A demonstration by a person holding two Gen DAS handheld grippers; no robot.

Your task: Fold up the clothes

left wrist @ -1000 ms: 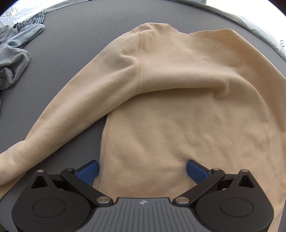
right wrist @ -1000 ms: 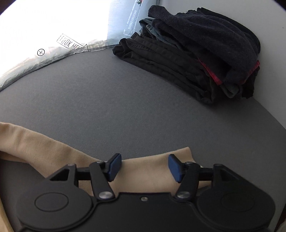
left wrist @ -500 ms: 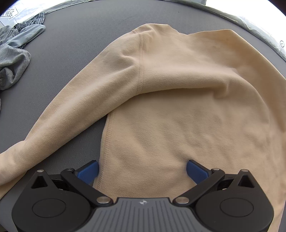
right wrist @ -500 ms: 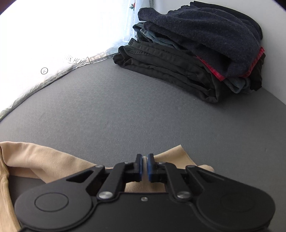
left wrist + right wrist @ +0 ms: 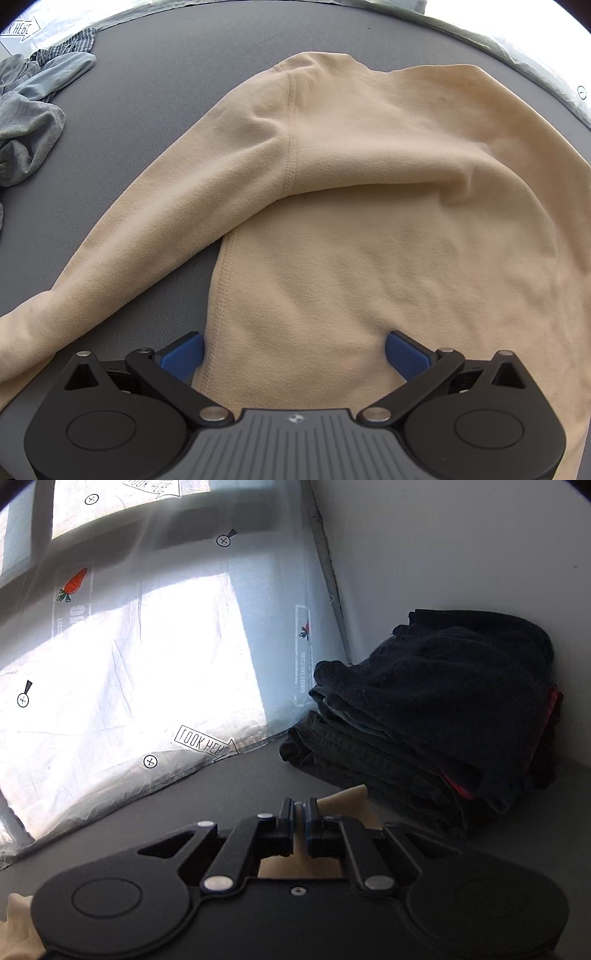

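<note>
A beige fleece sweater (image 5: 369, 221) lies spread on the grey surface (image 5: 147, 92), one sleeve (image 5: 129, 240) stretched out to the lower left. My left gripper (image 5: 295, 354) points down over the sweater's lower body, wide open, its blue pads (image 5: 184, 356) on either side of the fabric without pressing it. In the right wrist view, my right gripper (image 5: 300, 814) is shut on an edge of the beige sweater (image 5: 345, 797), which sticks up beside the closed fingers and is lifted off the surface.
A stack of folded dark clothes (image 5: 436, 709) stands in the corner against the white wall (image 5: 461, 542). A translucent printed plastic sheet (image 5: 147, 646) runs along the back. Loose grey and checked garments (image 5: 29, 118) lie at the far left.
My right gripper closed on the sweater's edge, then rose and tilted up, so the window sheet and wall fill its view. The left gripper and the sweater under it stayed put.
</note>
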